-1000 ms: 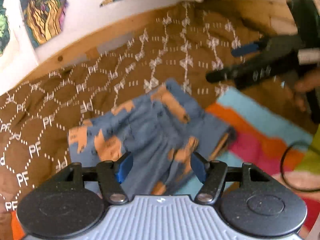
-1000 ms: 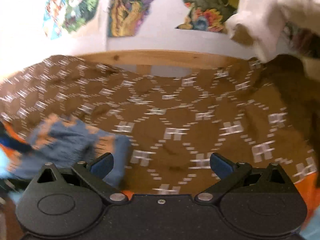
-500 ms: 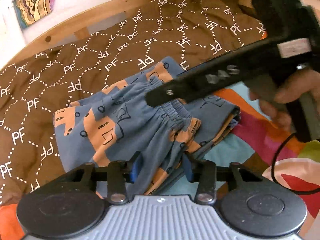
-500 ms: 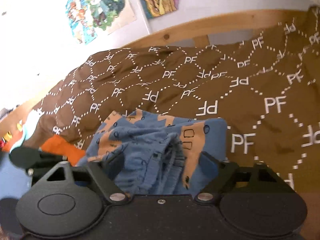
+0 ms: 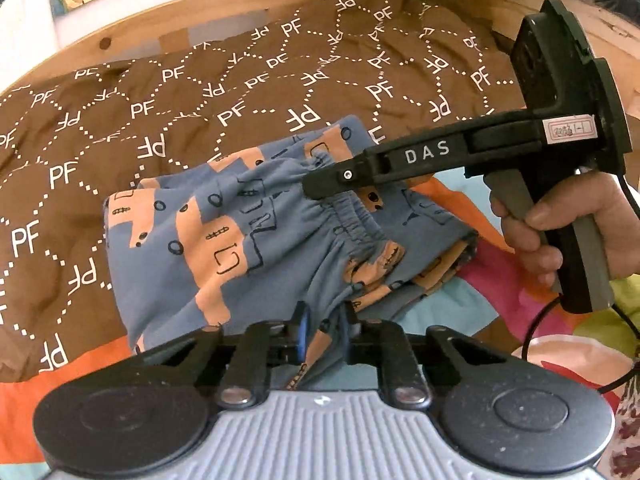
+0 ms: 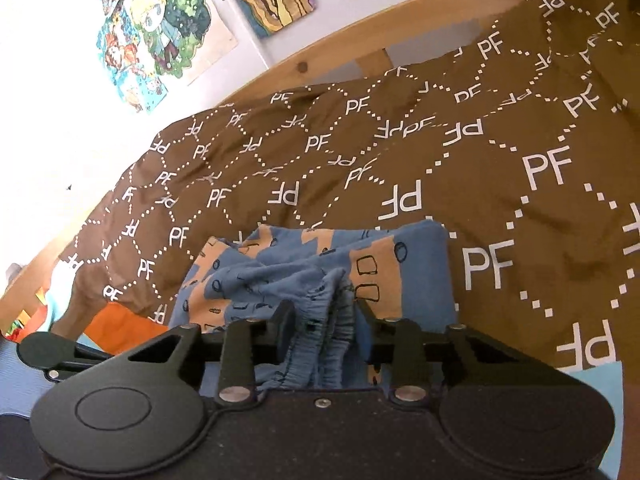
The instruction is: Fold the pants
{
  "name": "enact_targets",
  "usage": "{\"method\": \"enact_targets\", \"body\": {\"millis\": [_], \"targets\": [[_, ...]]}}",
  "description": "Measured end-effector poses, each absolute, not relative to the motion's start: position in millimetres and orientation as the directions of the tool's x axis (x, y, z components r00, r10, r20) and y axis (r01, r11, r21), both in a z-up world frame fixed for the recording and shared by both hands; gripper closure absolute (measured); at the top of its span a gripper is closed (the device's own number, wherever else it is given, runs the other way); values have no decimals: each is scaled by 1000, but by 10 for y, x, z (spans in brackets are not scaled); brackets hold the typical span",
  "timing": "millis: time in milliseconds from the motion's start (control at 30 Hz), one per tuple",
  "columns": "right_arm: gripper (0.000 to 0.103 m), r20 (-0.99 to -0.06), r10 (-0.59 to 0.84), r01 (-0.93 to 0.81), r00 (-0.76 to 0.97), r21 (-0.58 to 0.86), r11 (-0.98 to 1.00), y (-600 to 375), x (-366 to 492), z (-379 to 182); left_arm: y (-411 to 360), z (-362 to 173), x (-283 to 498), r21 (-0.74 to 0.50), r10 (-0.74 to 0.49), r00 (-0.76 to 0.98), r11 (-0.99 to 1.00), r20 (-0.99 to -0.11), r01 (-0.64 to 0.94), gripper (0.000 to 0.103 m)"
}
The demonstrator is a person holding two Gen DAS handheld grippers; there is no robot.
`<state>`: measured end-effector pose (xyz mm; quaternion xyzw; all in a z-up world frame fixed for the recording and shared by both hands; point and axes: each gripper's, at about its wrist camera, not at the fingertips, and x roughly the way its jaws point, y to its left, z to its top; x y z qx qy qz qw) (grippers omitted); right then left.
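Note:
Blue pants (image 5: 224, 240) with orange patches lie folded on the bed, elastic waistband bunched up toward me. My left gripper (image 5: 323, 334) is at the near edge of the pants, its jaws closing with a strip of fabric pinched between the blue pads. My right gripper (image 5: 320, 186) reaches in from the right, held by a hand (image 5: 560, 236), its tip on the waistband. In the right wrist view the right gripper (image 6: 324, 320) is closing on the gathered waistband of the pants (image 6: 320, 264), which fills the gap between its fingers.
A brown blanket (image 5: 240, 80) printed with white letters covers the bed behind the pants. A bright multicoloured sheet (image 5: 500, 280) lies under them at the right. The wooden bed rail (image 5: 132, 32) and posters (image 6: 160, 32) are beyond. A black cable (image 5: 536, 332) loops at the right.
Both grippers came in onto the pants and their jaws narrowed from wide open to pinching fabric. The right gripper swung in from the right onto the waistband.

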<state>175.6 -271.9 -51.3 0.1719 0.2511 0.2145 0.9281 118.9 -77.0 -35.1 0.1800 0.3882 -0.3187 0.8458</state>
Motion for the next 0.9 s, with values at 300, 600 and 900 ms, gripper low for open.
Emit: {"method": "enact_targets", "body": {"millis": [300, 600, 900], "targets": [[68, -387, 490, -288, 781, 472, 833, -2788, 1749, -499, -736, -278, 1294, -41, -427, 456, 763, -781, 645, 82], [62, -385, 502, -276, 774, 509, 815, -2846, 1792, -567, -965, -325, 1330, -2, -426, 440, 720, -791, 694, 72], [93, -362, 514, -303, 777, 501, 811, -2806, 1749, -516, -916, -284, 1346, -21, -432, 458, 745, -777, 667, 101]]}}
